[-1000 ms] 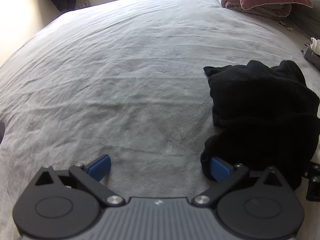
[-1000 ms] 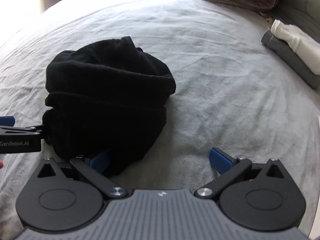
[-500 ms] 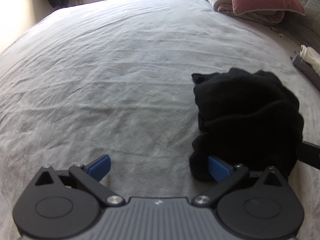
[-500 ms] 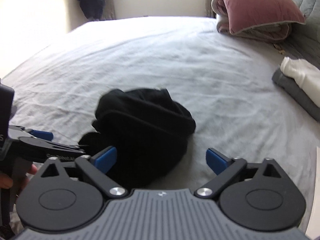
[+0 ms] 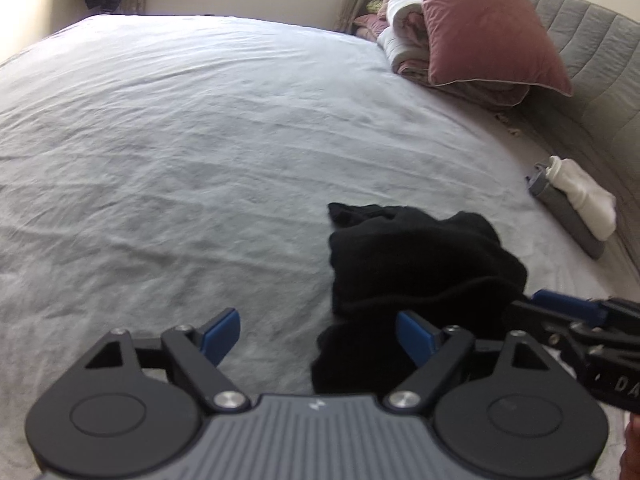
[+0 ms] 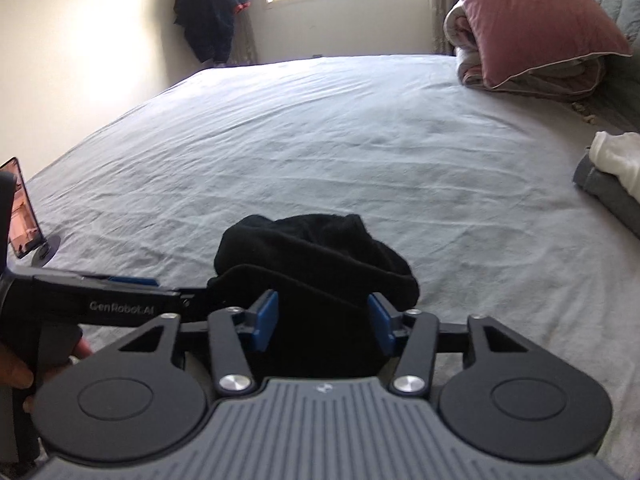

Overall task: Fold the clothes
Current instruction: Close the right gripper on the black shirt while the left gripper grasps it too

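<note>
A crumpled black garment [image 5: 420,264] lies on the pale grey bed sheet [image 5: 200,140]. My left gripper [image 5: 318,336] sits at its near left edge with its jaws closing. A lobe of the cloth lies between them by the right-hand pad [image 5: 416,338], while the left pad is over bare sheet. My right gripper [image 6: 323,320] is at the garment's [image 6: 320,256] near right edge, its jaws closing around a bunch of black cloth that fills the gap. Each gripper shows in the other's view: the right gripper [image 5: 536,306] and the left gripper [image 6: 188,292].
A pink pillow [image 5: 488,24] on rolled bedding lies at the far right by a grey padded headboard [image 5: 600,60]. Folded grey and white clothes [image 5: 576,204] are stacked at the right edge. A phone on a stand [image 6: 24,208] is at the left. Dark clothes [image 6: 212,8] hang by the window.
Both views have tilted up and show more of the room. The right jaws came in from wide apart to around the garment's near edge. The left jaws narrowed slightly.
</note>
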{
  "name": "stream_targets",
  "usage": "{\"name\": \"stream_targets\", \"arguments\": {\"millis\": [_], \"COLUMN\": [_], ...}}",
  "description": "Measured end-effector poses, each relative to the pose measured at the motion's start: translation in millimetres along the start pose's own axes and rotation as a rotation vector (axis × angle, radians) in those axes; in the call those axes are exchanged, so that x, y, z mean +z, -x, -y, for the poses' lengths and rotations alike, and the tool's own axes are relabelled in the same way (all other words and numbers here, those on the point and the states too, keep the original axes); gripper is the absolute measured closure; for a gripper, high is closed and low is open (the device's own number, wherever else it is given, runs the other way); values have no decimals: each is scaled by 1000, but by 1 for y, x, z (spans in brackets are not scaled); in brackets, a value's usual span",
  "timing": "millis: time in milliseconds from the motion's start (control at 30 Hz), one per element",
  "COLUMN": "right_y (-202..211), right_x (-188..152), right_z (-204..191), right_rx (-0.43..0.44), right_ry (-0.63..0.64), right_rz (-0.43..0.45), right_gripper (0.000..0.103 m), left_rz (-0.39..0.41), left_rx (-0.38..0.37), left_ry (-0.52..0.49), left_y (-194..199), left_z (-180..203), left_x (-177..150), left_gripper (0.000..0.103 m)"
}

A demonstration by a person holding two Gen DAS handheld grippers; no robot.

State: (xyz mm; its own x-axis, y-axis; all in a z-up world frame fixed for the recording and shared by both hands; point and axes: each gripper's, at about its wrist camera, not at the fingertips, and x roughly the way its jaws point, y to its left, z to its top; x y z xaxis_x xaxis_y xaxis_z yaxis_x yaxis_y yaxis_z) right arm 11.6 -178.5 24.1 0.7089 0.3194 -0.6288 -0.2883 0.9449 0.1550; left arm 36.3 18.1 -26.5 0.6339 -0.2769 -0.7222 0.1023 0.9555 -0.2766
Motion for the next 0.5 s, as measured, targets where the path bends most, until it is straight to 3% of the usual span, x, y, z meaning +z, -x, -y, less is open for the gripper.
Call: {"name": "stream_targets", "arguments": {"millis": [100,167,367,500], "right_y": [1,1,4,9], "right_x": [0,0,0,-1], "right_z": [-2,-3,-3,-7], "right_rx": [21,25,49,111], "right_ry": [13,22,10,7], "right_rz": [-9,-16,-35,-58], "right_gripper": [69,89,98,101], "left_rz": [3,5,-15,-30], "left_rx": [-38,-64,-161,-211], "left_ry": [14,23,104,167], "left_y": [0,0,-1,-3], "left_z": [1,1,-5,-11], "left_x": [1,1,1,1], "left_gripper": [22,22,26,39]}}
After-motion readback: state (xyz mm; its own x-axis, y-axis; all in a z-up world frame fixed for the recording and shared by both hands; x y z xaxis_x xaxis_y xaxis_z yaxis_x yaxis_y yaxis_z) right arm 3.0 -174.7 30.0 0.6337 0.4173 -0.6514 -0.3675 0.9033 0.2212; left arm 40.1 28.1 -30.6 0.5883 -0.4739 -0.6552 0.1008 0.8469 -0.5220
